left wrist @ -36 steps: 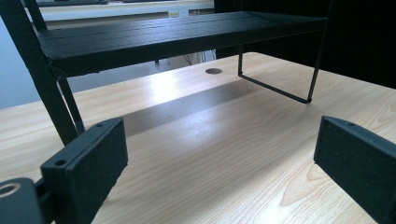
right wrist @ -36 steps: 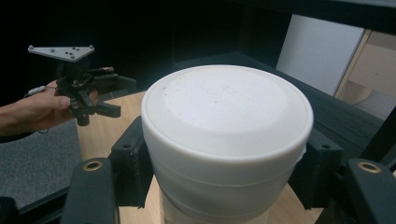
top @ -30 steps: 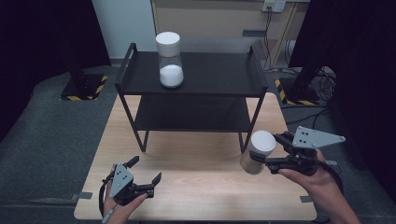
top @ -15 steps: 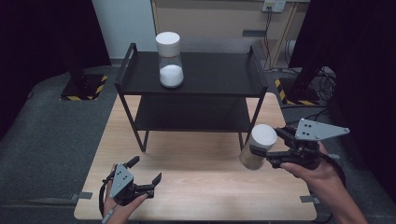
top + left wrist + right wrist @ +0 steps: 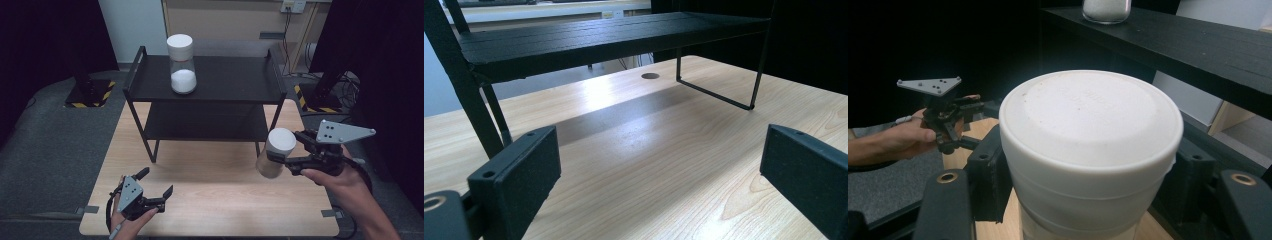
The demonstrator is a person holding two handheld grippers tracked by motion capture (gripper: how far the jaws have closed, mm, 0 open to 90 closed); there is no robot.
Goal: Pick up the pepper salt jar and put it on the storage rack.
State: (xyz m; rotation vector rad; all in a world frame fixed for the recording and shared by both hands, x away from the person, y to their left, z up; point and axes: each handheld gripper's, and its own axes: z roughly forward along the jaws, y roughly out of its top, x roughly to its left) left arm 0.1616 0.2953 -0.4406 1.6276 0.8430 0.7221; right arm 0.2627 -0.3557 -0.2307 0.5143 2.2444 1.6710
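Note:
My right gripper (image 5: 281, 155) is shut on a white-lidded jar (image 5: 276, 149) and holds it tilted above the table's right side, just in front of the black rack's right leg. In the right gripper view the jar's lid (image 5: 1090, 125) sits between the two black jaws of the right gripper (image 5: 1088, 192). A second jar (image 5: 181, 64) with white powder stands on the rack's top shelf (image 5: 235, 80). Near the table's front left corner my left gripper (image 5: 157, 181) rests open, nothing between its jaws (image 5: 664, 175).
The black two-tier rack (image 5: 599, 40) stands across the back half of the wooden table (image 5: 210, 200); its lower shelf (image 5: 205, 122) is bare. Grey floor mats and dark curtains surround the table. The left gripper (image 5: 968, 125) appears far off in the right gripper view.
My right gripper has risen slightly with the jar, which now hangs a bit higher and more tilted. The left gripper has stayed where it was.

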